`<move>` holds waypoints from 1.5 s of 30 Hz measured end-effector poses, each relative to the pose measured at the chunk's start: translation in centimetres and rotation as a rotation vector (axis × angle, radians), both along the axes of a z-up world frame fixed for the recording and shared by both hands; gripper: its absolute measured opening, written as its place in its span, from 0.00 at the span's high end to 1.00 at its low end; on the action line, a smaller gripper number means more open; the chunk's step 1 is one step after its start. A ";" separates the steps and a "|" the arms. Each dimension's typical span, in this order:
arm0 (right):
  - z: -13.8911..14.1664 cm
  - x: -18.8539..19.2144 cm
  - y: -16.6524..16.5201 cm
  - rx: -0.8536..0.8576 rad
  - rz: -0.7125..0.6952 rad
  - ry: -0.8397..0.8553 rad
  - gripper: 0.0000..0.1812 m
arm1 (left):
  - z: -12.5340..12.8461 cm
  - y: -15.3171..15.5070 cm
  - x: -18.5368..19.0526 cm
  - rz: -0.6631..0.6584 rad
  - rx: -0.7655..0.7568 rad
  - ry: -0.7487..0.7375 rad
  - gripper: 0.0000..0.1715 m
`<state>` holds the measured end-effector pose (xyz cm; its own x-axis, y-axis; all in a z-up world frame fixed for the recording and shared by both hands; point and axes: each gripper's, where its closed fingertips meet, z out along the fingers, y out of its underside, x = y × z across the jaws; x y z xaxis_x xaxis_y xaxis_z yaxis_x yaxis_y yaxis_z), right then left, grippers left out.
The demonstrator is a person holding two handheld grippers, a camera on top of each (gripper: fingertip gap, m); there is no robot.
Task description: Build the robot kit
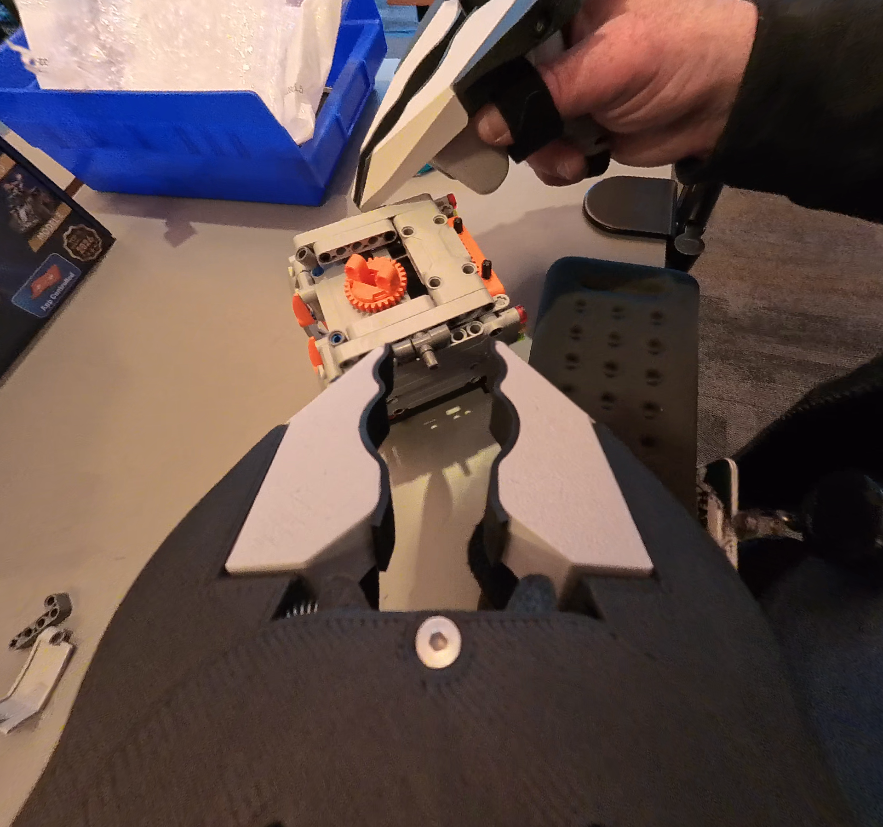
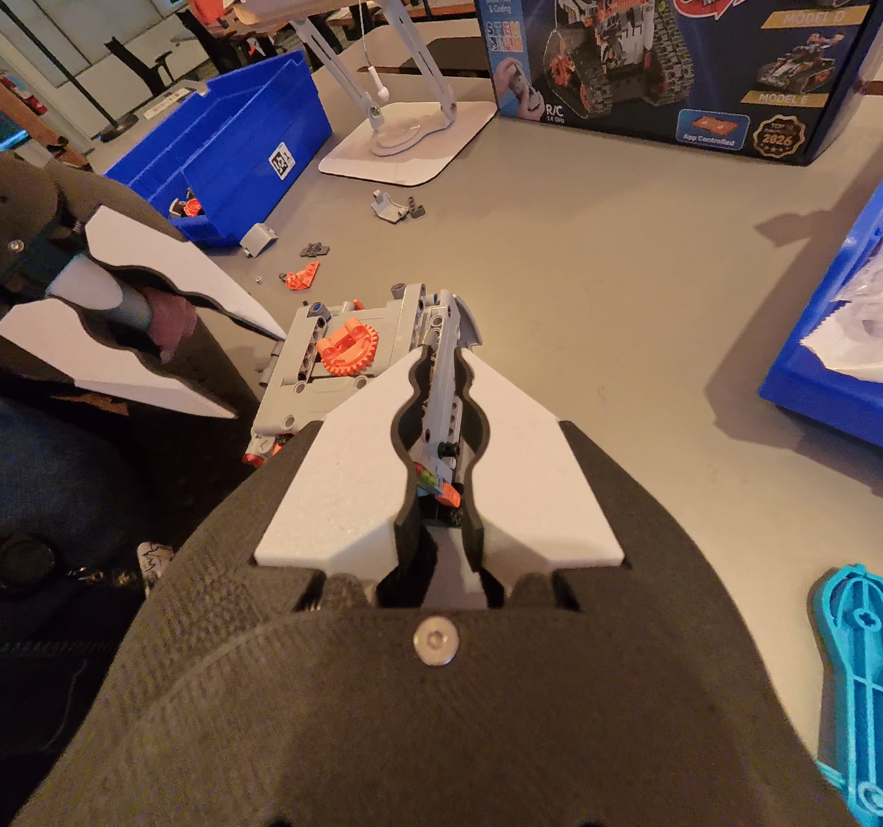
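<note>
Your surface (image 2: 597,278) runs off the frame on every side, so its edges are cut away. The printed box (image 2: 693,39) at the back is cropped at the top and right in the right wrist view, and only a dark corner of it shows in the left wrist view. The blue bin (image 1: 200,135) is filled with crumpled clear plastic bags (image 1: 167,15) that hide whatever lies beneath. A second blue bin (image 2: 239,135) holds a few small orange and dark pieces in its near compartment; the rest of its inside is out of sight. A white stand (image 2: 406,135) is cut off above.

The grey and orange brick assembly (image 1: 396,278) sits on the surface between your two tools, its orange gear (image 1: 375,283) facing up. Your left hand-held gripper (image 1: 439,355) has its fingers set against the assembly's near end, gripping it; the lower part of that block is hidden behind them. Your right hand-held gripper (image 2: 442,355) is closed on a grey beam along the assembly's side, with the beam's lower end lost in shadow. A turquoise plastic tool (image 2: 855,660) is cropped at the right edge. Loose small parts (image 2: 301,273) lie scattered on the surface, too small to identify.
</note>
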<state>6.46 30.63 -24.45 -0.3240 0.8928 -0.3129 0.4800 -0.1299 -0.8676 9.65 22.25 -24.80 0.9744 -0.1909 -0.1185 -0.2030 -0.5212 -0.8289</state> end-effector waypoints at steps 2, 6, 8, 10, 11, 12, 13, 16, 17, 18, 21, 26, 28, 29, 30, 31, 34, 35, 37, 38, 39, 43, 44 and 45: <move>-0.1 -0.1 0.0 -0.006 -0.007 0.001 0.97 | -0.6 0.3 -0.6 0.028 -0.029 0.021 0.87; 0.0 -0.1 0.0 0.000 -0.022 0.008 1.00 | -0.6 0.7 -0.8 0.046 -0.023 0.007 0.89; 0.0 -0.1 0.1 -0.001 -0.034 0.009 1.00 | -0.6 0.9 -1.0 0.050 -0.030 0.000 0.90; 0.0 -0.1 0.2 -0.013 -0.042 0.012 1.00 | -0.6 0.9 -1.4 0.058 -0.032 -0.001 0.90; 0.0 -0.2 0.2 -0.017 -0.049 0.012 1.00 | -0.6 0.9 -1.5 0.058 -0.035 -0.008 0.91; 0.0 -0.3 0.2 -0.015 -0.059 0.013 1.00 | -0.5 0.9 -1.6 0.055 -0.037 -0.015 0.91; 0.0 -0.4 0.3 -0.015 -0.071 0.016 1.00 | -0.5 1.0 -1.9 0.056 -0.038 -0.013 0.91; 0.0 -0.8 0.3 -0.020 -0.100 0.024 1.00 | -0.5 1.0 -2.6 0.059 -0.038 -0.015 0.92; 0.1 -0.9 0.3 -0.022 -0.109 0.027 1.00 | -0.5 1.0 -2.9 0.069 -0.039 -0.011 0.93; 0.1 -1.0 0.3 -0.021 -0.117 0.028 1.00 | -0.5 1.0 -3.1 0.076 -0.042 -0.013 0.93; 0.0 -1.3 0.4 -0.018 -0.140 0.026 1.00 | -0.5 1.0 -3.1 0.094 -0.039 -0.011 0.93; 0.0 -1.4 0.4 -0.012 -0.153 0.024 1.00 | -0.5 1.0 -2.8 0.109 -0.018 -0.042 0.92; -0.1 -1.4 0.4 -0.011 -0.153 0.023 1.00 | -0.4 1.0 -2.6 0.106 -0.018 -0.047 0.90; -0.1 -1.4 0.5 -0.008 -0.157 0.023 1.00 | -0.4 1.1 -2.6 0.107 -0.018 -0.049 0.90; -0.1 -1.4 0.6 -0.008 -0.159 0.023 1.00 | -0.4 1.2 -2.6 0.108 -0.017 -0.052 0.90; -0.1 -1.4 0.6 -0.010 -0.160 0.022 1.00 | -0.4 1.2 -2.6 0.109 -0.017 -0.051 0.90; -0.2 -1.5 0.7 -0.006 -0.165 0.021 1.00 | -0.3 1.3 -1.8 0.080 -0.017 -0.076 0.76; -0.2 -1.4 0.6 -0.003 -0.162 0.020 1.00 | -0.3 1.2 -1.8 0.077 -0.016 -0.082 0.73; -0.1 -1.4 0.5 -0.010 -0.161 0.019 1.00 | -0.3 1.3 -2.1 0.094 -0.005 -0.093 0.79; -0.1 -1.4 0.6 -0.009 -0.165 0.019 1.00 | -0.3 1.3 -2.3 0.099 -0.007 -0.088 0.80; -0.1 -1.4 0.6 -0.006 -0.168 0.018 1.00 | -0.3 1.4 -2.3 0.098 -0.014 -0.080 0.80; 0.0 -1.3 0.5 -0.010 -0.161 0.008 1.00 | -0.4 1.3 -2.3 0.085 -0.019 -0.068 0.88; 0.0 -1.2 0.6 -0.008 -0.158 0.004 1.00 | -0.4 1.3 -2.3 0.079 -0.019 -0.074 0.88; 0.0 -1.2 0.6 -0.003 -0.152 0.000 1.00 | -0.4 1.3 -2.3 0.076 -0.020 -0.083 0.87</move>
